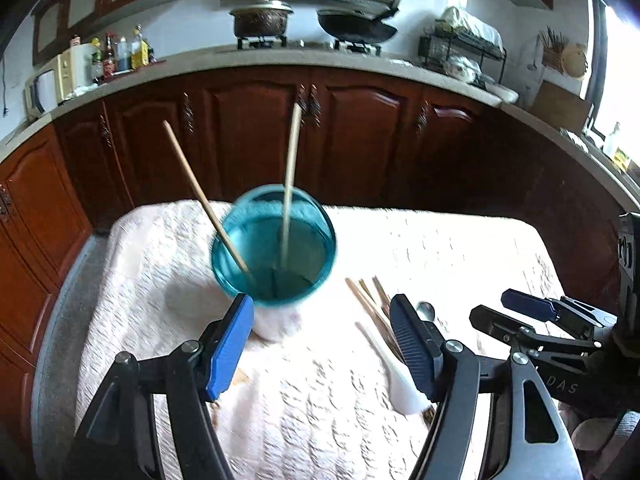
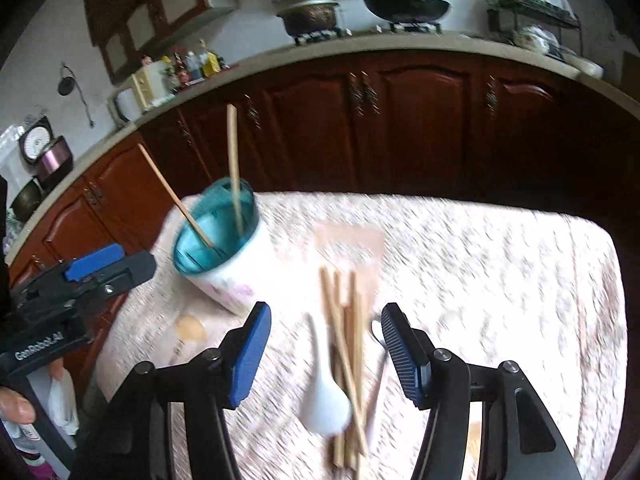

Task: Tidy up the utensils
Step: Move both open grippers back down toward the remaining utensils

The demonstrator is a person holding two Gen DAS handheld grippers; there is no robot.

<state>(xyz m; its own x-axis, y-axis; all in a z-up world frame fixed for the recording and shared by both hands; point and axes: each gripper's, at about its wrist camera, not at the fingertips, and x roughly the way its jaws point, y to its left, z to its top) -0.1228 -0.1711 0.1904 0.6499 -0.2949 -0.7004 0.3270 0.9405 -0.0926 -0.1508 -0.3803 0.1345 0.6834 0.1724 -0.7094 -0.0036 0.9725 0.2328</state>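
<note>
Sorting: I am partway through — two chopsticks (image 1: 290, 184) already stand in the cup (image 1: 274, 246), and a loose pile is left on the cloth.
Step in hand: by my reading, going down for the next piece from the pile with the right gripper (image 2: 324, 354).
Right gripper: jaws stand apart with nothing pressed between the pads; the pile of chopsticks (image 2: 346, 356) and the white spoon (image 2: 326, 394) lie on the cloth below the gap.
Left gripper: (image 1: 322, 344) also apart and empty, hanging just in front of the cup, its left pad near the cup's base.
Cup: blue-rimmed with a white, faintly patterned body, standing upright on the table (image 1: 440, 248) toward its left side; one chopstick leans left against the rim, the other stands nearly straight.
Pile: several pale wooden chopsticks crossing one another, just right of the cup; the white spoon lies touching them on the left, and a metal spoon (image 2: 378, 330) lies partly hidden on the right.
Next move: I would have to single out one piece — the sticks overlap, so a careless close could take several or skew them.
Blur: both views are smeared, so exact contact among the sticks I cannot tell.
</note>
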